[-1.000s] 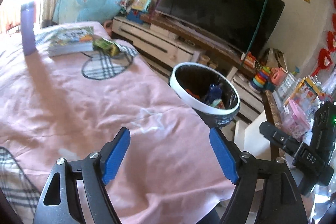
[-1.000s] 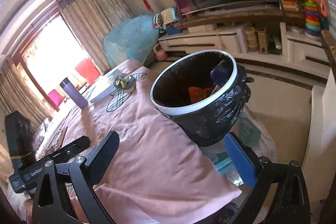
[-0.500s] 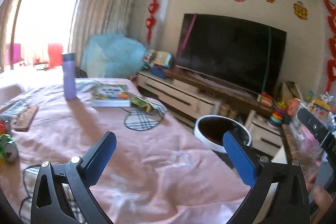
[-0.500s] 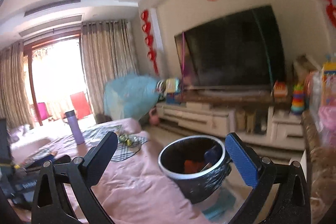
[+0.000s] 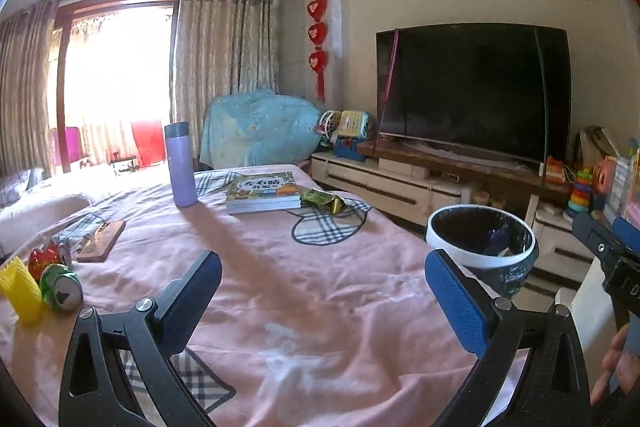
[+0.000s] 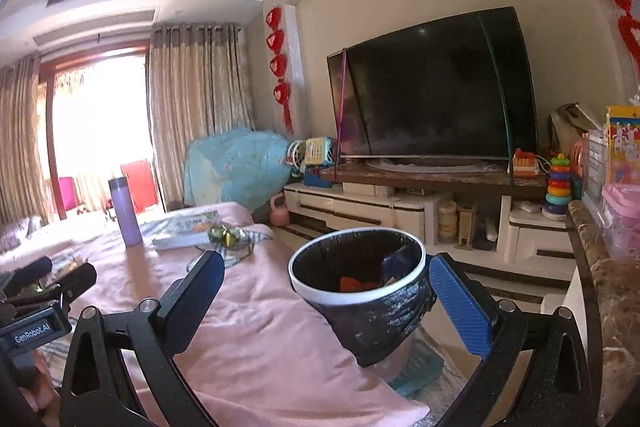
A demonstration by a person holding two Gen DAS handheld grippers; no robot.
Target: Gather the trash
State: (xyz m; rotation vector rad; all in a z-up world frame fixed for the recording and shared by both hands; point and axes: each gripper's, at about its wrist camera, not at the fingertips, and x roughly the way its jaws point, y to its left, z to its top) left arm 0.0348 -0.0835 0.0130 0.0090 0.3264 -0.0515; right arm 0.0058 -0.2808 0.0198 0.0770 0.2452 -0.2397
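A trash bin (image 5: 482,251) (image 6: 360,287) with a white rim and black liner stands just off the right edge of the pink-covered table (image 5: 280,267); some trash lies inside. On the table's left side lie a green can (image 5: 61,286), a red can (image 5: 48,255) and a yellow foam net (image 5: 20,289). A green-gold wrapper (image 5: 324,201) (image 6: 224,234) rests beside a book (image 5: 262,191). My left gripper (image 5: 322,301) hovers open over the table with nothing between its fingers. My right gripper (image 6: 326,303) is open too, with the bin seen beyond its fingers.
A purple bottle (image 5: 181,165) stands by the book, and a wooden board (image 5: 102,235) lies at the left. A TV (image 5: 472,87) on a low white cabinet (image 5: 380,183) with toys runs along the right wall. A marble counter (image 6: 608,287) stands at the right.
Both views tilted up from the tabletop and bin toward the room. The left view swung left, so the cans and foam net came into sight. The left jaws spread wider.
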